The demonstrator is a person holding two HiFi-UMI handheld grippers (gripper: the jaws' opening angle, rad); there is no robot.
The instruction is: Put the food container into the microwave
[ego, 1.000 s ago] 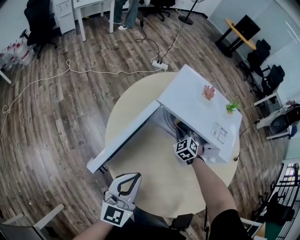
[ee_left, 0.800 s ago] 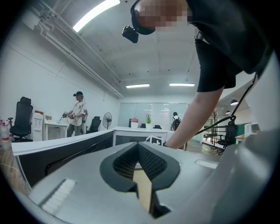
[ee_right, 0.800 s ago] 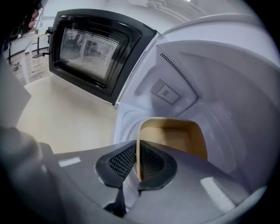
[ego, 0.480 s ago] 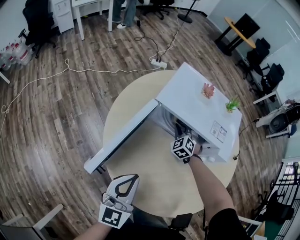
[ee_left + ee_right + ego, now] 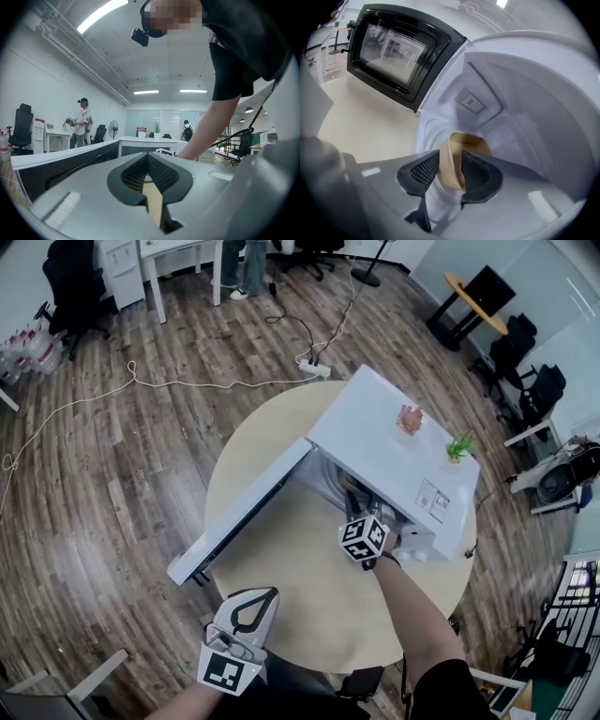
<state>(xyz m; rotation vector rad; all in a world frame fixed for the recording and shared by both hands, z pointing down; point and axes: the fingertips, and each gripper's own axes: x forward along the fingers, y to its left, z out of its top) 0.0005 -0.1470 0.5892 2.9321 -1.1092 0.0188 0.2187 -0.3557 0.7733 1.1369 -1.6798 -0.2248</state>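
The white microwave (image 5: 394,451) stands on a round beige table (image 5: 309,587) with its door (image 5: 239,517) swung open to the left. My right gripper (image 5: 356,514) reaches into the cavity; its marker cube shows just outside the opening. In the right gripper view the right gripper (image 5: 450,171) is shut on the rim of a tan food container (image 5: 465,140), which is inside the white cavity (image 5: 520,93), low over its floor. From the head the container is hidden. My left gripper (image 5: 255,602) hovers at the table's near edge, shut and holding nothing (image 5: 150,183).
The black-framed door window (image 5: 391,49) stands to the left of the cavity. Two small potted plants (image 5: 436,432) sit on the microwave's top. Cables and a power strip (image 5: 314,368) lie on the wood floor behind the table. Office chairs and desks ring the room.
The right gripper's cube has shifted slightly left at the cavity mouth, still holding the container. The left gripper has stayed in place.
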